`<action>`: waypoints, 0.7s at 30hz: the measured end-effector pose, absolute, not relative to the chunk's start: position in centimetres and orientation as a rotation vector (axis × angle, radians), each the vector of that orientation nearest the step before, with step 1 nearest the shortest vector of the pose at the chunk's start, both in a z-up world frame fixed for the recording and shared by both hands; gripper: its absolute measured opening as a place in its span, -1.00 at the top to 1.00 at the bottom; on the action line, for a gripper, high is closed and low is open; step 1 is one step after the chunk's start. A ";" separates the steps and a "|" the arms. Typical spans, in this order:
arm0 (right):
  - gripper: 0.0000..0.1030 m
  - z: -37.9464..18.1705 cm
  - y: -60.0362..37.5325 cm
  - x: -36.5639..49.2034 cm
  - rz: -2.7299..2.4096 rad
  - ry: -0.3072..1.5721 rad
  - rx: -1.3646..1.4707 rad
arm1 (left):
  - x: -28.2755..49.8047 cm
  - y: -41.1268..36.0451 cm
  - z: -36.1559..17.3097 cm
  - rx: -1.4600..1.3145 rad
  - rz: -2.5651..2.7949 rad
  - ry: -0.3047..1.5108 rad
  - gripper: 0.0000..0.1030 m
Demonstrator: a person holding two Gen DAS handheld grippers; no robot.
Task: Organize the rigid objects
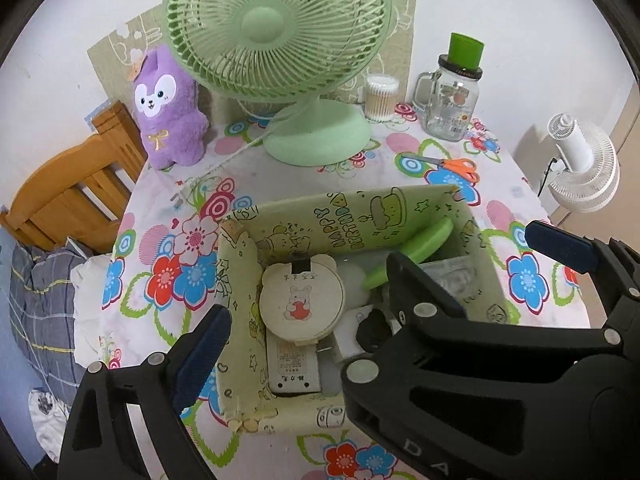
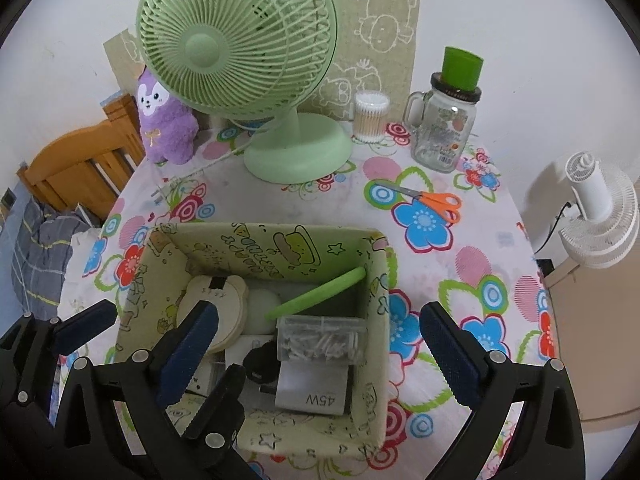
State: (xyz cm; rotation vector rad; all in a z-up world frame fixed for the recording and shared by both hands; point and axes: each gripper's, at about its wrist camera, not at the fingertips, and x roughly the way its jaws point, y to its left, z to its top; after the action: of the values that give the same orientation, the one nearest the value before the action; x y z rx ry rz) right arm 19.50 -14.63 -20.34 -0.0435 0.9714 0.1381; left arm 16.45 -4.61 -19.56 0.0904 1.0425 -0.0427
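Hovering wide and empty, both tools [image 1: 368, 300] [image 2: 320, 344] straddle the box [image 2: 376, 280] rim, scissors [image 2: 432, 202] well apart.

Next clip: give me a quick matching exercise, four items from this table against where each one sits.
Things:
1. scissors
2. bear-shaped case
3. green cup
4. plush toy

Places:
a. on top of the glass jar
b. inside the box
c. on the tablecloth, right of the green fan
d. left of the fan, by the wall

Pairs: 1-c, 2-b, 3-a, 4-d
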 end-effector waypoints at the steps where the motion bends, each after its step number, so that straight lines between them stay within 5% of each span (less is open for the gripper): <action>1: -0.98 -20.1 -14.7 19.2 0.136 0.965 -0.045 | 16.2 -4.7 -19.4 0.091 -0.043 1.037 -0.87; 21: -0.98 -15.3 -15.4 13.7 0.107 0.868 -0.068 | 11.4 -3.9 -15.4 0.099 -0.023 0.942 -0.88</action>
State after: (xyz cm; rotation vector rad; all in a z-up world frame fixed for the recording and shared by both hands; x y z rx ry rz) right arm 13.74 -15.44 -15.31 -0.0682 0.8676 0.1068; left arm 11.43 -3.94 -15.35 0.0993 0.9421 -0.0232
